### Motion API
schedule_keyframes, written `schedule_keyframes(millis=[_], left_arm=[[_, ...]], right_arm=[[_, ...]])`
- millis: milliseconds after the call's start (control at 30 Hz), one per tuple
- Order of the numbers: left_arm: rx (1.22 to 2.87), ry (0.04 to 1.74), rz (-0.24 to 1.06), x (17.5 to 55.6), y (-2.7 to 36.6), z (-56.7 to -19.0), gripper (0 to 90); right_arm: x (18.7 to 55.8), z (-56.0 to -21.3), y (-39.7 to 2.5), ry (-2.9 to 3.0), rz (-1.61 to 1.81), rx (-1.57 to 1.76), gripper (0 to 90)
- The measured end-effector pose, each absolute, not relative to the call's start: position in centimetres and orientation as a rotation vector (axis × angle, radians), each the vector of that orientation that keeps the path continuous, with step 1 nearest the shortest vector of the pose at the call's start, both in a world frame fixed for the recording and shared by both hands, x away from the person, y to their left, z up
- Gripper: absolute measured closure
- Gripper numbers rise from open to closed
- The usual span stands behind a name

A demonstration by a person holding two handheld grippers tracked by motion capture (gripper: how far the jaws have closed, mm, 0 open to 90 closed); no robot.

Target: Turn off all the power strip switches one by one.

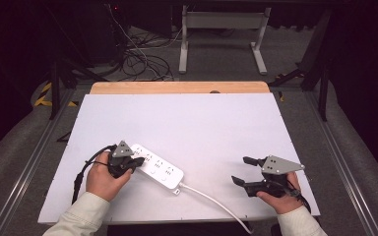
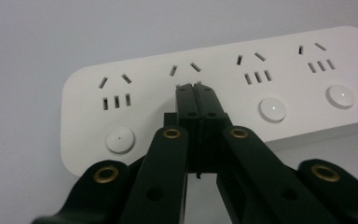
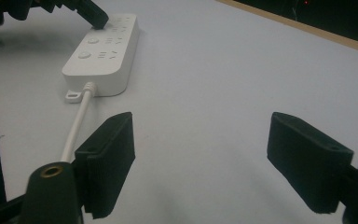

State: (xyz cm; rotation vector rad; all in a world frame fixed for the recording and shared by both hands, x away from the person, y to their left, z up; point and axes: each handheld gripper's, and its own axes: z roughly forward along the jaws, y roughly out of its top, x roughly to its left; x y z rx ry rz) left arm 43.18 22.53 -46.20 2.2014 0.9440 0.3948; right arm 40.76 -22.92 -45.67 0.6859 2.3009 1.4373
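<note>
- High view: power strip (image 1: 157,170) lies on the white table (image 1: 202,123), near-left; left gripper (image 1: 137,161) tip on its top face. Right gripper (image 1: 242,170) well apart, idle.
- Left gripper view: jaws clenched, empty, tip pressing by the 2nd socket's button spot; press looks underway, 3 buttons (image 2: 272,109) untouched.
- Right gripper view: jaws released, empty; cord (image 3: 77,126) trails nearby. No containers.

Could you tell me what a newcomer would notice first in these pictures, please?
The white power strip lies on the near left of the white table, its cord running off the near edge. The left hand-held gripper, jaws shut, presses its tip onto the strip's top among the sockets. The right hand-held gripper hovers open at the near right.
</note>
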Motion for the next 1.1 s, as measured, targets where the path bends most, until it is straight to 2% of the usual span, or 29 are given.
schedule_keyframes(millis=[733,1100], left_arm=[[2.192,0.945,0.376,43.18,22.48,-46.31,90.0],[2.209,0.928,0.413,43.18,22.30,-46.36,90.0]], right_arm=[[40.72,-45.67,-22.87,2.305,1.432,0.686,24.2],[40.66,-45.59,-22.87,2.303,1.436,0.681,24.2]])
